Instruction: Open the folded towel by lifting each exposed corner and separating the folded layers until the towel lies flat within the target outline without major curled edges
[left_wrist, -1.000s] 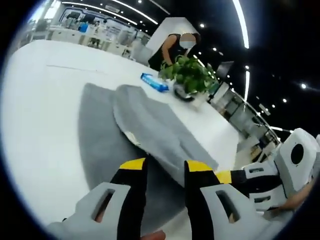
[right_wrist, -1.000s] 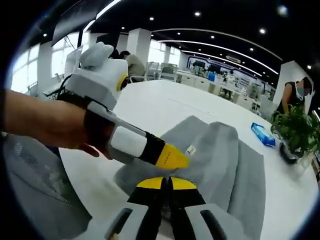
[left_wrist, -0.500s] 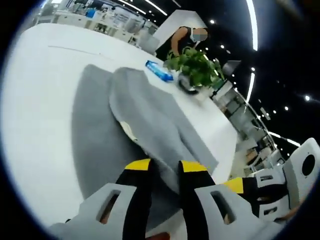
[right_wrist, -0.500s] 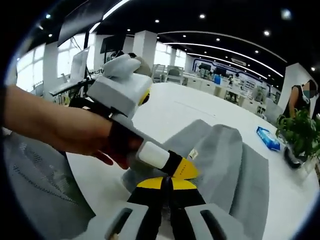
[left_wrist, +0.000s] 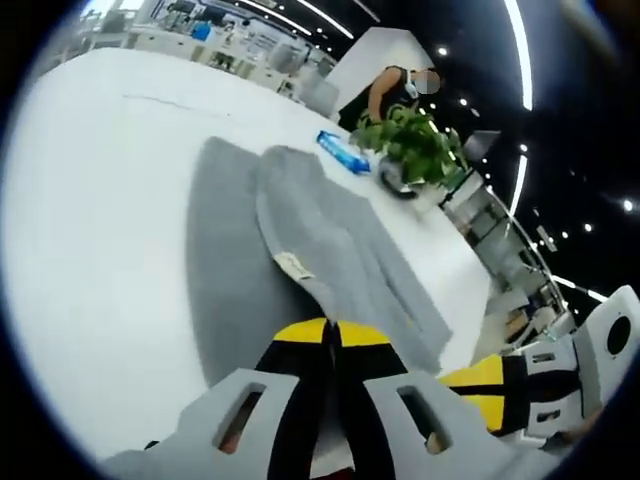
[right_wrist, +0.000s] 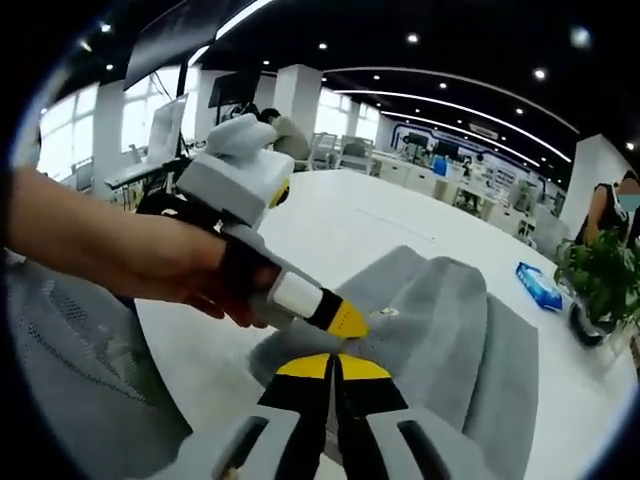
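The towel (left_wrist: 330, 240) is grey and soft-looking, spread lengthwise away from the left claw (left_wrist: 333, 335) with one upper layer still folded over a wider lower layer. A small white label (left_wrist: 294, 265) sits on the folded layer's edge, just ahead of that claw's closed tips. In the right gripper view the towel (right_wrist: 450, 340) rises in a rounded hump just beyond the right claw (right_wrist: 333, 366).

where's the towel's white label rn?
Left gripper view: the white label sits on the edge of the grey towel's folded upper layer, just beyond the left claw. Right gripper view: beside that claw's yellow tip.
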